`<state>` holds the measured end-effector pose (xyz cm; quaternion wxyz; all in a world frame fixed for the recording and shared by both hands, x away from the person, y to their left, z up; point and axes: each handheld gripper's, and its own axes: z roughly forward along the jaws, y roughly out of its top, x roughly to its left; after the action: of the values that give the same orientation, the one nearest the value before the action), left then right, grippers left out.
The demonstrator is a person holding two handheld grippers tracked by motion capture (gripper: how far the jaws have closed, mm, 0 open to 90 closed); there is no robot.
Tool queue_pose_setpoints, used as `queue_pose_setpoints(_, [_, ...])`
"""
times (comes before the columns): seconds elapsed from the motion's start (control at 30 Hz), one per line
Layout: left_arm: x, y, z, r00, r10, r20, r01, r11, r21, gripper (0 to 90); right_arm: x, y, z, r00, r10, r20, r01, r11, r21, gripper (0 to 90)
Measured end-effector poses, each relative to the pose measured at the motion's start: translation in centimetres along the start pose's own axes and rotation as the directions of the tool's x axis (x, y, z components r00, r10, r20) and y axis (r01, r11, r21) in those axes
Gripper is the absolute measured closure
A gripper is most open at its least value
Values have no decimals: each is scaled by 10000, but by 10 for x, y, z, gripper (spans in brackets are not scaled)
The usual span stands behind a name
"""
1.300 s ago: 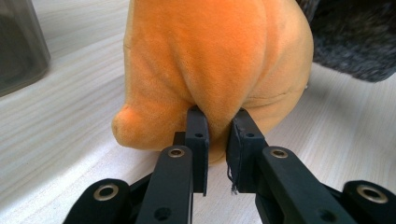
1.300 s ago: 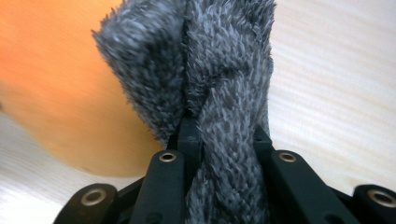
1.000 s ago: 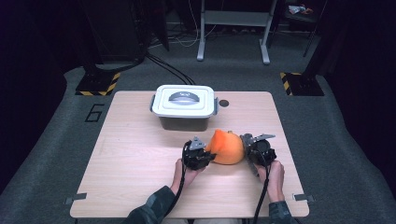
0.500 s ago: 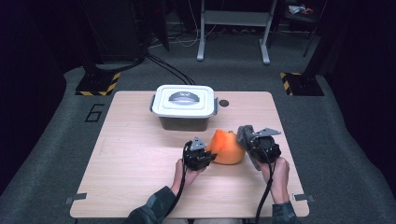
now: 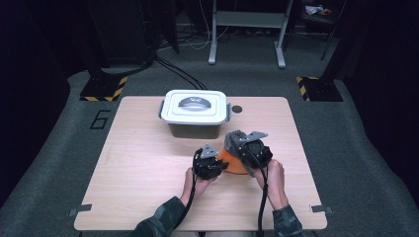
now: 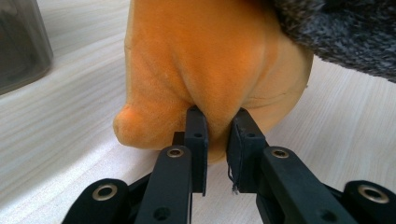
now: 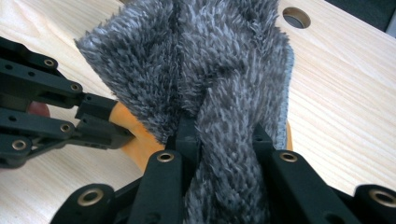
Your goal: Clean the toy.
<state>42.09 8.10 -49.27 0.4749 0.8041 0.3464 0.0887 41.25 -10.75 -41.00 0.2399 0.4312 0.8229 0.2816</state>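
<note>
1. Near the table's [image 5: 148, 207] centre, toward five o'clock of the lidded container [image 5: 195, 112], lies an orange plush item [image 5: 232, 162] with a grey fuzzy cloth [image 5: 232, 137] draped over its far side.
2. Left gripper [image 5: 217, 165]: at nine o'clock of the plush, jaws drawn narrow and pinching a fold of orange pile [image 6: 219, 70], as the left gripper view shows.
3. Right gripper [image 5: 240, 143]: at three o'clock of the plush, jaws nearly closed on a bunched ridge of the grey cloth [image 7: 205, 70], which stands lifted above the orange body.
4. Handling, judged: both pieces look soft, light and limp; they crease at the pads and would sag rather than hold shape. Neither seems fragile or slippery, the pile offering friction.
5. Grip point, judged: take a gathered fold or an edge, deep enough that the nap does not slide free.
</note>
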Motion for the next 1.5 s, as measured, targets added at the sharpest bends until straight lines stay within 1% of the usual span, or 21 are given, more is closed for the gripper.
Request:
queue_pose_setpoints(0.03, [0, 0, 0, 10000, 64, 10, -64, 10000, 22, 793, -1, -2, -1, 9999, 100, 39, -100, 9999, 35, 734])
queue_pose_setpoints(0.1, [1, 0, 0, 10000, 54, -36, -54, 10000, -3, 793, -5, -5, -2, 9998, 156, 111, -156, 9999, 34, 734])
queue_pose_setpoints(0.23, [2, 0, 1, 10000, -49, -1, 49, 10000, -45, 793, -16, -15, -2, 9984, 431, 366, -433, 9990, 60, 734])
queue_pose_setpoints(0.3, [1, 0, 1, 10000, -32, -12, 32, 10000, -42, 793, -21, -21, -2, 9970, 658, 398, -665, 9976, 166, 734])
queue_pose_setpoints(0.5, [2, 1, 1, 10000, 3, 4, -3, 10000, -27, 793, -35, -39, 4, 9916, 1136, 613, -1161, 9925, 381, 735])
queue_pose_setpoints(0.6, [1, 0, 1, 10000, -32, -4, 32, 10000, -60, 793, -40, -46, 8, 9883, 1370, 677, -1403, 9890, 462, 735])
queue_pose_setpoints(0.67, [1, 0, 1, 10000, -19, -2, 19, 10000, -56, 793, -44, -51, 13, 9874, 1389, 761, -1429, 9885, 488, 735])
queue_pose_setpoints(0.8, [2, 0, 1, 10000, 31, -20, -31, 10000, -35, 793, -49, -60, 22, 9832, 1619, 840, -1690, 9819, 851, 735])
queue_pose_setpoints(0.9, [2, -1, 1, 10000, 35, -14, -35, 10000, -50, 793, -53, -66, 30, 9820, 1708, 809, -1790, 9780, 1073, 735])
queue_pose_setpoints(0.93, [2, -1, 1, 10000, 37, -11, -37, 10000, -62, 793, -53, -68, 33, 9810, 1771, 792, -1856, 9756, 1170, 735])
queue_pose_setpoints(0.97, [1, -1, 1, 10000, -14, 8, 14, 10000, -71, 793, -53, -69, 35, 9783, 1911, 799, -2005, 9703, 1350, 735])
queue_pose_setpoints(1.03, [1, -1, 1, 10000, -14, 10, 14, 10000, -97, 793, -55, -72, 38, 9784, 1918, 773, -2013, 9687, 1450, 735])
queue_pose_setpoints(1.07, [2, -1, 1, 10000, -9, 10, 9, 10000, -98, 793, -56, -73, 39, 9769, 1986, 785, -2088, 9654, 1564, 735])
queue_pose_setpoints(1.1, [2, -1, 1, 10000, -18, 11, 18, 9999, -101, 793, -57, -74, 40, 9780, 1928, 801, -2031, 9673, 1518, 734])
queue_pose_setpoints(1.13, [2, -1, 1, 10000, -21, 3, 21, 10000, -95, 793, -58, -74, 39, 9777, 1944, 792, -2046, 9669, 1525, 734])
queue_pose_setpoints(1.2, [2, -1, 0, 10000, 17, -15, -18, 10000, -36, 792, -59, -73, 33, 9752, 2017, 912, -2132, 9666, 1423, 735])
queue_pose_setpoints(1.23, [2, -2, 0, 10000, -56, -3, 56, 10000, -46, 792, -60, -71, 28, 9772, 1882, 981, -1995, 9721, 1230, 735])
queue_pose_setpoints(1.3, [3, -2, 0, 10000, -31, -27, 31, 10000, -68, 792, -59, -68, 18, 9738, 1996, 1086, -2101, 9730, 959, 735])
queue_pose_setpoints(1.33, [3, -2, 0, 10000, -28, -5, 28, 10000, -91, 792, -58, -65, 12, 9742, 1943, 1145, -2039, 9759, 782, 736])
queue_pose_setpoints(1.4, [2, -2, 0, 10000, -32, -18, 31, 9999, -104, 791, -55, -58, -1, 9757, 1827, 1207, -1883, 9814, 370, 735])
queue_pose_setpoints(1.5, [1, -2, 0, 10000, -62, 0, 62, 10000, -68, 790, -46, -46, -16, 9836, 1514, 978, -1512, 9885, -100, 735])
